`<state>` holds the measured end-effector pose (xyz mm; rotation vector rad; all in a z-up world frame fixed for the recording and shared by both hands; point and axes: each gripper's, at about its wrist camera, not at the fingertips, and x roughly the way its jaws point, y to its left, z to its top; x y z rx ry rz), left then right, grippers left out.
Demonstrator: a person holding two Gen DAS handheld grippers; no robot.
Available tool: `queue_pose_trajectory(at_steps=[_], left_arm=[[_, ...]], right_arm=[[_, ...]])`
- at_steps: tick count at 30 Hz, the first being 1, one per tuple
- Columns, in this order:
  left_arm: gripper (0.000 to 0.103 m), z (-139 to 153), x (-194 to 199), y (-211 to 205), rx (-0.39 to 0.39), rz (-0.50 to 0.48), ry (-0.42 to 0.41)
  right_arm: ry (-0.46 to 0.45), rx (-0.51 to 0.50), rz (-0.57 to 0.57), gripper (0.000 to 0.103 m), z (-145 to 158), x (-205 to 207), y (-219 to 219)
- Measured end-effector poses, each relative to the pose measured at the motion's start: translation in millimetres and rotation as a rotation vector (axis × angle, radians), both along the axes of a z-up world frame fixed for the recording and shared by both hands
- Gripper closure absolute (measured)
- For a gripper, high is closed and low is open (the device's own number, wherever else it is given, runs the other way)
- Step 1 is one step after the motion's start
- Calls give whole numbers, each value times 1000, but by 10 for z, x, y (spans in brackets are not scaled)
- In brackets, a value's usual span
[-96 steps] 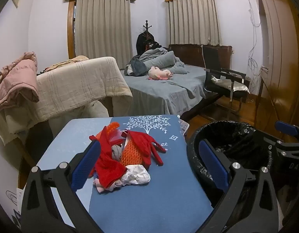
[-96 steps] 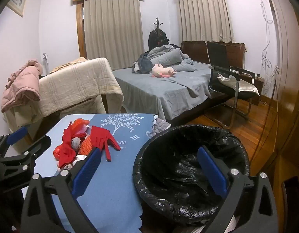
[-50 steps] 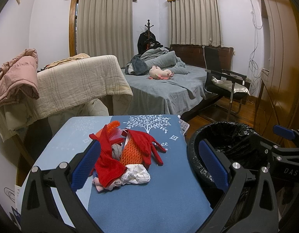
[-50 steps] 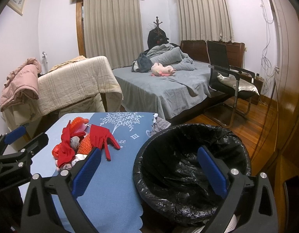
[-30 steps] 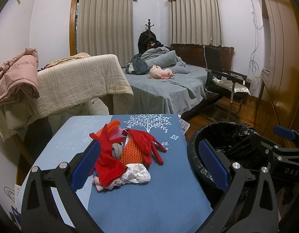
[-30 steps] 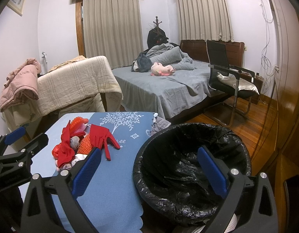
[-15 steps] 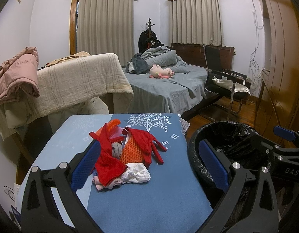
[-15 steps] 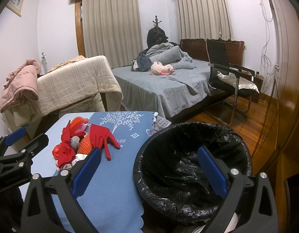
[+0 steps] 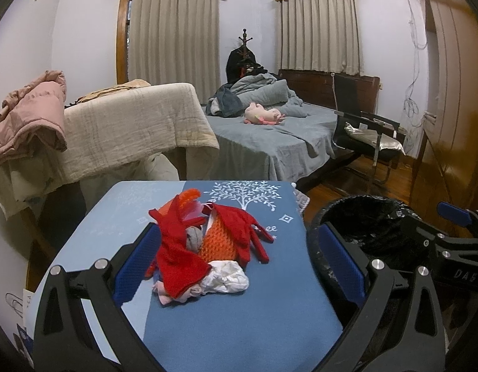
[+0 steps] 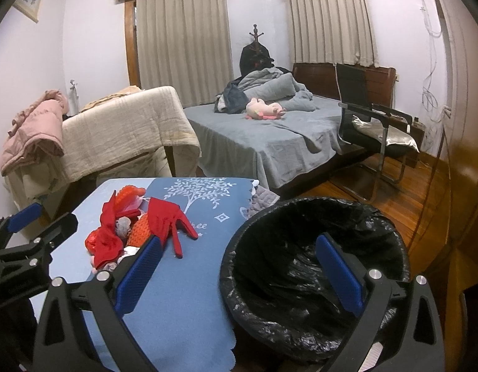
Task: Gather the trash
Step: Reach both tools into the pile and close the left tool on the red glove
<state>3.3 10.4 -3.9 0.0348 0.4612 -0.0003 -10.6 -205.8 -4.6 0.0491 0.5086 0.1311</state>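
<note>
Both grippers were spread wide and held nothing. The left gripper (image 9: 239, 266) hung low over the near end of the blue table (image 9: 239, 325), and the trash pile (image 9: 204, 248) lay straight ahead of it, between the lines of its two fingers and apart from both. The right gripper (image 10: 239, 272) hovered beside the pile, facing the bin (image 10: 313, 266), whose black liner looked empty. The bin stood just right of the table, right of the pile. The pile, a heap of red gloves, orange netting and white crumpled paper, ran lengthwise away from the grippers toward the table's far edge. The left gripper appeared the nearer and better lined up for a first grab. Beyond the pile stood a bed (image 9: 270, 145).
</note>
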Motion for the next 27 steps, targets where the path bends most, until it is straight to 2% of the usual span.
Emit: queue_pose_trajectory(at_steps=[11,16,20,27], left_arm=[[5,-230,175,682,5,130,-10],[5,-401,326,975,14,186,25],[5,-525,423,1148,-6,212,39],[5,-769,659,1331,-36,197,86]], right_arm=[[11,-20,72,6,-273,363,453],[28,-18,108,6,-422,585,670],[32,-32,138,9,-514,774,863],[81,-28,176,19,-746,1024,1108]])
